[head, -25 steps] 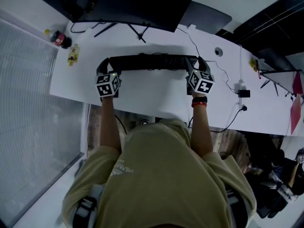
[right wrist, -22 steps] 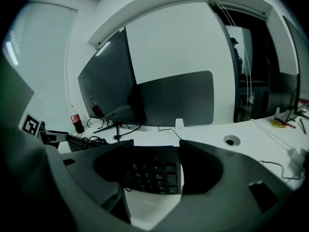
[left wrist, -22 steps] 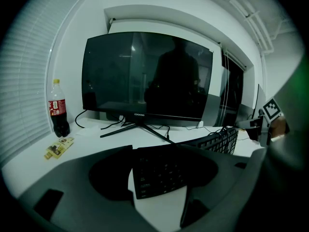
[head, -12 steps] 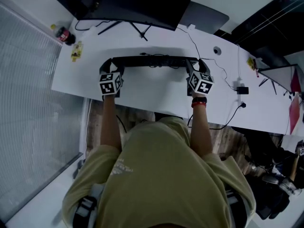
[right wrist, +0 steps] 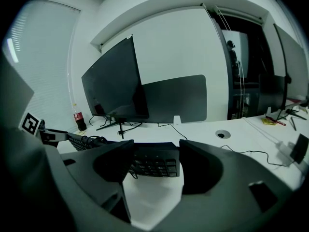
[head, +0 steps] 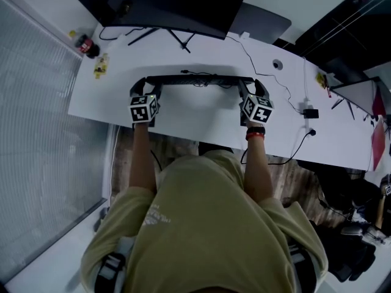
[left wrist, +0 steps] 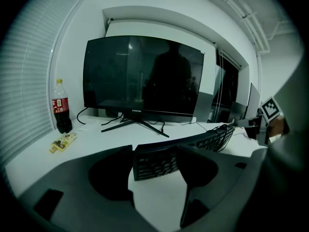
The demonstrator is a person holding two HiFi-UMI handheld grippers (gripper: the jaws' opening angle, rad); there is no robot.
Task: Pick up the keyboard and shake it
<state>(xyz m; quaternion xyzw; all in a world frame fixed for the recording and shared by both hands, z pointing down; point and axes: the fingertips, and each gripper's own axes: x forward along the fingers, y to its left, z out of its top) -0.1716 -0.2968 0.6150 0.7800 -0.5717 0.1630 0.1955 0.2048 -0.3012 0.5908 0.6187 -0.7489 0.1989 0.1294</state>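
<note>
The long black keyboard [head: 195,79] hangs level just above the white desk [head: 201,124], in front of the monitor, with a shadow beneath it. My left gripper [head: 142,86] is shut on its left end and my right gripper [head: 254,85] on its right end. In the left gripper view the keyboard [left wrist: 207,140] runs off to the right from between the jaws of the left gripper [left wrist: 155,154], keys facing the camera. In the right gripper view its other end [right wrist: 154,166] sits between the jaws of the right gripper [right wrist: 156,151], with a cable bundled on top.
A large dark monitor [head: 165,5] on a thin stand is close behind the keyboard. A cola bottle [head: 85,44] and a yellow packet [head: 99,66] lie at far left. A cable hole [head: 278,64], wires and a black adapter [head: 310,113] are at the right.
The keyboard now shows as a thinner strip in the head view, tipped more edge-on. Both grippers keep their hold on its ends and stay in about the same place.
</note>
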